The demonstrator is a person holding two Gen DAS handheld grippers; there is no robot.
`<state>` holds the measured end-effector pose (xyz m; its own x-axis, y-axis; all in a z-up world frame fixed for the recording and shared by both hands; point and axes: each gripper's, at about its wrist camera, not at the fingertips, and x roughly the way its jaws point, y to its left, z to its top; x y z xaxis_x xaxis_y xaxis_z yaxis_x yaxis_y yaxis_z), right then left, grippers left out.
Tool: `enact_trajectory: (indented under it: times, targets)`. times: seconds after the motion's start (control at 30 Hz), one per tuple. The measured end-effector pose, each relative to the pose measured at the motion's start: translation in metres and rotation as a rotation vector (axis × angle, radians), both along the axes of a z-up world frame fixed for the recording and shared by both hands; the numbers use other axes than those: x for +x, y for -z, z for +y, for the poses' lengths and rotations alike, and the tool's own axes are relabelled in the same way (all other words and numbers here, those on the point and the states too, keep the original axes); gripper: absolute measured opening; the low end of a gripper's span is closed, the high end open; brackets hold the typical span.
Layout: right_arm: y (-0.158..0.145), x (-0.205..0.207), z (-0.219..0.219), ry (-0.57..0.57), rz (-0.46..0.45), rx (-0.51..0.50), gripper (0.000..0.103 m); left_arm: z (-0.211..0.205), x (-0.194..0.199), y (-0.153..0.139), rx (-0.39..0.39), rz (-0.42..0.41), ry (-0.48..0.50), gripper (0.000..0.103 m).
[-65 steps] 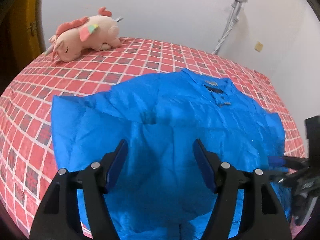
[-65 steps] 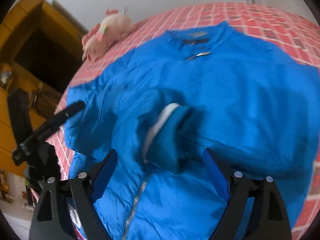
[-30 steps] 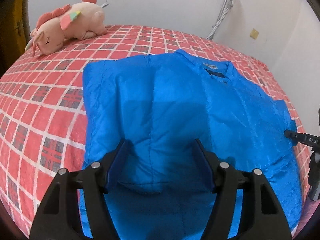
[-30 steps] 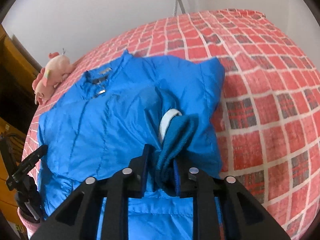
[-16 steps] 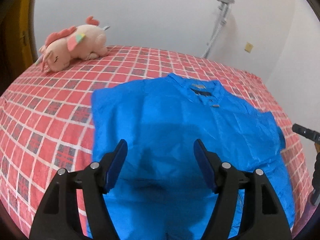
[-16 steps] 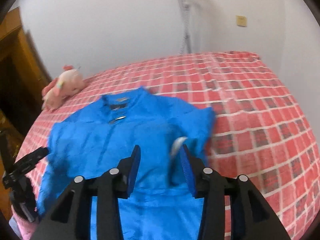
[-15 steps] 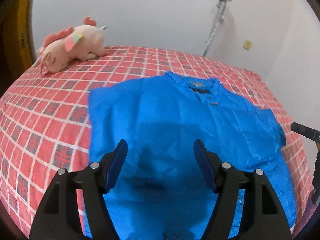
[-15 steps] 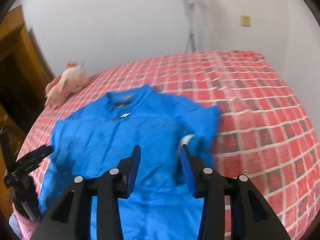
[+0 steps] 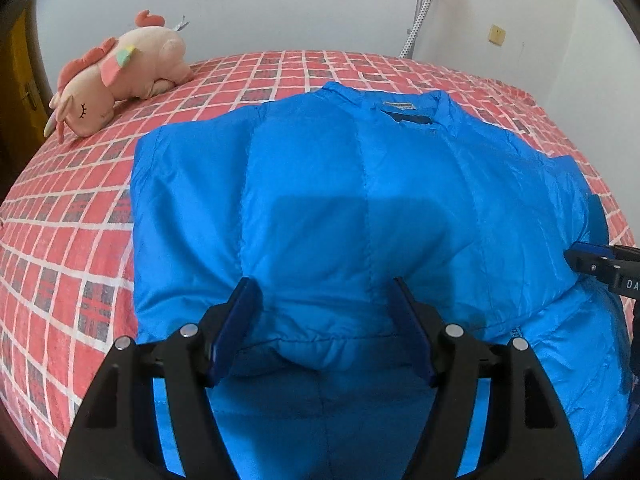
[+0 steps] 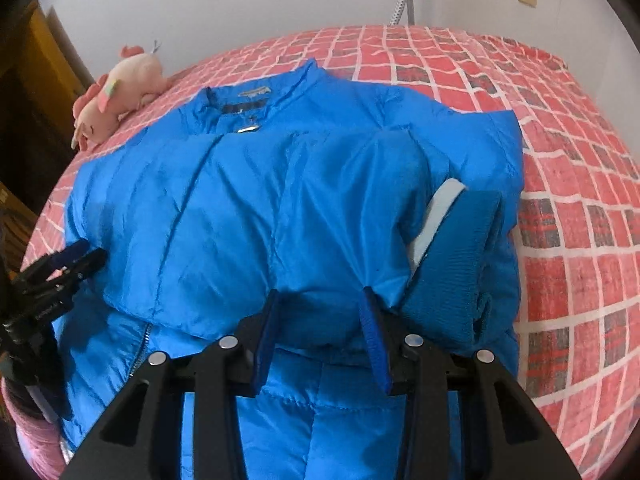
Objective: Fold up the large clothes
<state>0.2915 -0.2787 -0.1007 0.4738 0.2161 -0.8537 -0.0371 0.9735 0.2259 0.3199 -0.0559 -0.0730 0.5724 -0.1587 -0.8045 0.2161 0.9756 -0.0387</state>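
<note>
A bright blue padded jacket [image 9: 340, 208] lies front up on the bed, collar at the far end, both sleeves folded in over the chest. It also shows in the right wrist view [image 10: 248, 208]. My left gripper [image 9: 324, 300] is open, its jaws spread over the folded left sleeve near the hem. My right gripper [image 10: 320, 304] is open, with the folded right sleeve between its jaws; the ribbed cuff [image 10: 452, 264] lies just right of it. Each gripper's tip shows at the edge of the other view.
A red brick-pattern bedspread [image 9: 60, 216] covers the bed. A pink plush unicorn [image 9: 116, 80] lies at the far left corner. A white wall and a hose [image 9: 420, 12] stand behind the bed. A wooden door or cabinet [image 10: 36, 80] is at the left.
Both grippers have dropped low and close to the jacket. The right gripper, shut on the cuff a second ago, has let it go and stands open over the folded sleeve.
</note>
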Motion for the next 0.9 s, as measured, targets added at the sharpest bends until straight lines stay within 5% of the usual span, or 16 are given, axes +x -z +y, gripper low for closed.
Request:
enact_trajectory:
  times: [0.27, 0.47, 0.7, 0.9]
  targets:
    - [-0.033, -0.019, -0.009, 0.013, -0.089, 0.017, 0.045, -0.002, -0.022, -0.032, -0.051, -0.065, 0.004, 0.070]
    - [-0.004, -0.011, -0.009, -0.007, -0.017, 0.034, 0.045, -0.012, -0.009, -0.002, -0.012, 0.018, 0.026, 0.072]
    - [0.003, -0.014, -0.006, -0.012, -0.052, 0.039, 0.045, -0.011, -0.007, 0.003, -0.009, 0.014, 0.024, 0.072]
    - [-0.033, -0.058, -0.026, -0.012, -0.163, 0.131, 0.046, 0.006, -0.038, -0.032, -0.017, -0.026, -0.013, 0.075]
